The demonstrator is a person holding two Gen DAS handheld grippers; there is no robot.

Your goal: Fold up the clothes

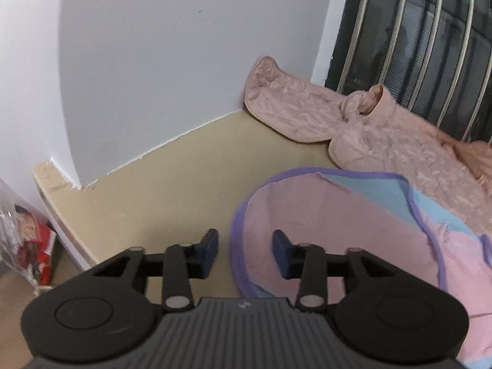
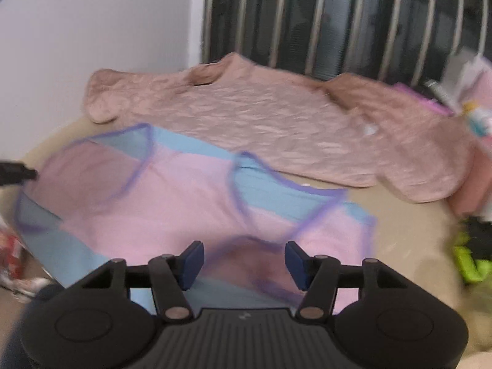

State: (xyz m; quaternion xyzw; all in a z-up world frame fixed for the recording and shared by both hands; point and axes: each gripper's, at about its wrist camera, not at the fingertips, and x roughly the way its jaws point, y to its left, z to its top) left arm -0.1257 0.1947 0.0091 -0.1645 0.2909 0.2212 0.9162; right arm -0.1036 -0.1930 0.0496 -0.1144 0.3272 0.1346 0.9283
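Note:
A pink and light-blue sleeveless top (image 2: 184, 196) with purple trim lies spread on the beige table (image 1: 172, 190). In the left wrist view the top (image 1: 338, 230) fills the lower right. My left gripper (image 1: 245, 253) is open, its jaws straddling the garment's purple left edge just above the cloth. My right gripper (image 2: 244, 264) is open over the top's near purple-trimmed edge, nothing between its fingers. The left gripper's tip (image 2: 18, 173) shows at the far left of the right wrist view, beside the garment's left side.
A crumpled pale-pink padded jacket (image 2: 276, 123) lies behind the top along a barred dark window (image 2: 338, 15). The white wall (image 1: 153, 61) meets the table's left rear. Pink and green items (image 2: 467, 264) crowd the right side. A red bag (image 1: 33, 246) sits below the table's left edge.

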